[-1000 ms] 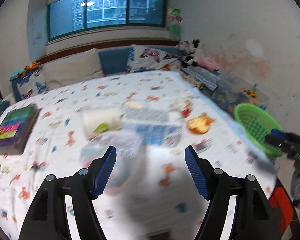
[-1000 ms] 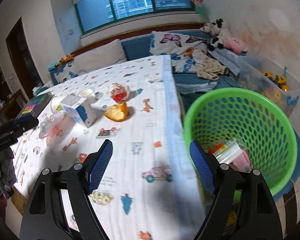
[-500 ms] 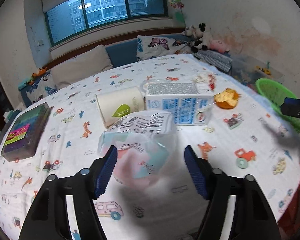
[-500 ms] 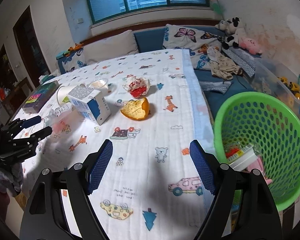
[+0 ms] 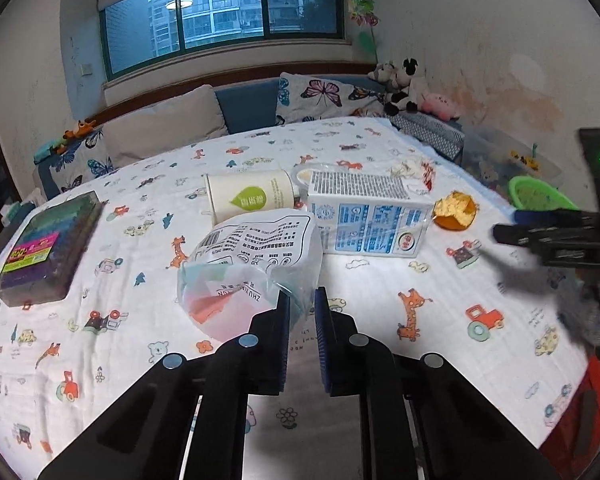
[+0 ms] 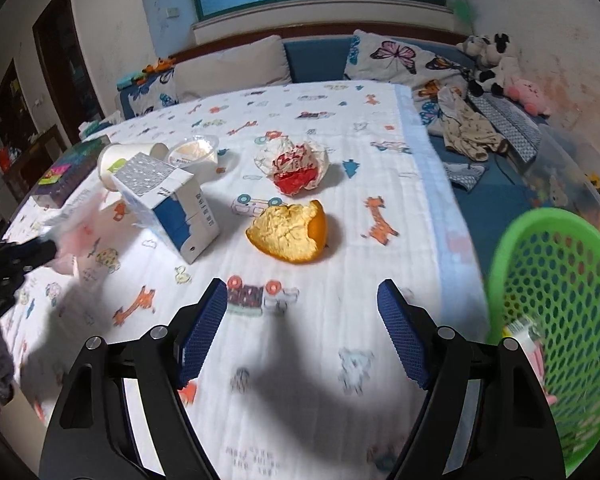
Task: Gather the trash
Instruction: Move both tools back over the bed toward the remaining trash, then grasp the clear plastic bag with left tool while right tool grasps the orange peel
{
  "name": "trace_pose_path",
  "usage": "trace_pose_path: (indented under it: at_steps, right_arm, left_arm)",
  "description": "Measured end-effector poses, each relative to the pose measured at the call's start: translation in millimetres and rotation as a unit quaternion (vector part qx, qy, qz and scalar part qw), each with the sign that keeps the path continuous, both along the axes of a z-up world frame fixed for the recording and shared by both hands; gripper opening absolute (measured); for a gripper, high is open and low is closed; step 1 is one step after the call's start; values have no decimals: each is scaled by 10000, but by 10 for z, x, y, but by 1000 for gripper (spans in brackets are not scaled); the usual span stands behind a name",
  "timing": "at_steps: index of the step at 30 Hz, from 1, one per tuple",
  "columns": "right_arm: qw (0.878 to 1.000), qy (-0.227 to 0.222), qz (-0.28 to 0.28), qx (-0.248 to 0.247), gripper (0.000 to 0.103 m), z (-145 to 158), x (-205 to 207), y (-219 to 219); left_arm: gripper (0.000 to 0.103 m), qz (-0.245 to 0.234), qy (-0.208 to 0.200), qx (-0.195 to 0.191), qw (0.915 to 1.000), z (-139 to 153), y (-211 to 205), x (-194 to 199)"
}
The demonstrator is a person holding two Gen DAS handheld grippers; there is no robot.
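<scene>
Trash on the table, largest first: milk carton lies on its side mid-table, long axis roughly left-right in the left wrist view, w/ the grey printed end toward the window; looks empty, so light, stiff card walls that may dent — best taken across the narrow sides near one end. Paper cup also lies on its side just behind the carton, axis left-right, mouth to the right; light, crushable, grab by the rim. Plastic bag sits in front of the cup, near edge of table, printed side up, long axis running away from the left gripper; thin, floppy, slippery film, prob. weighs almost nothing, so any bunched edge will do. Left gripper's pads are pressed nearly together on the bag's near right edge, pinching it. Crumpled wrapper and orange peel sit right of the carton, well apart from it; peel cup-shaped, pith up, soft, pinch at rim. Right gripper hangs spread wide, holding nothing, above the cloth before the peel; green basket just to its right, off the table edge.
</scene>
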State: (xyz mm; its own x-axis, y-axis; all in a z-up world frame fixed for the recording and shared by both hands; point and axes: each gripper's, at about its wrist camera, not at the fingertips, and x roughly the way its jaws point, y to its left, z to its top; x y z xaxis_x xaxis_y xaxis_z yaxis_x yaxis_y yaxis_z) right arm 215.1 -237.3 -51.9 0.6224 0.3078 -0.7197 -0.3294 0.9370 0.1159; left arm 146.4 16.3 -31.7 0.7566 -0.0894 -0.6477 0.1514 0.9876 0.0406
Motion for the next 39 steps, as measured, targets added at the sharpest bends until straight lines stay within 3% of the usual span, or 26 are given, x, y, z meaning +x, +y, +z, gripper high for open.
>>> trace_pose_path:
  at_steps: [5,12,16,22,39]
  right_arm:
    - [9998,86,54,-157,73,-121,210,159]
    - [9995,169,48,-258,66,-207,447,258]
    - [9994,123,73,-321,53,-200,454,298]
    - [9998,76,77,-175,43,-147,326,224]
    - [9980,-184,-430,415,40,174,-359,-453]
  left_arm:
    - [9,-23,-26,-342,9994,109,111,-112]
    - [6,-109,-122,-529,9985,245,175,-267]
    - [5,-162,-171,-660,9975,314,193,-321]
    - [5,-264,-262,-785,9962,425,172,-366]
    - [5,-1088,-348,-1059,9878,666,-441,-259]
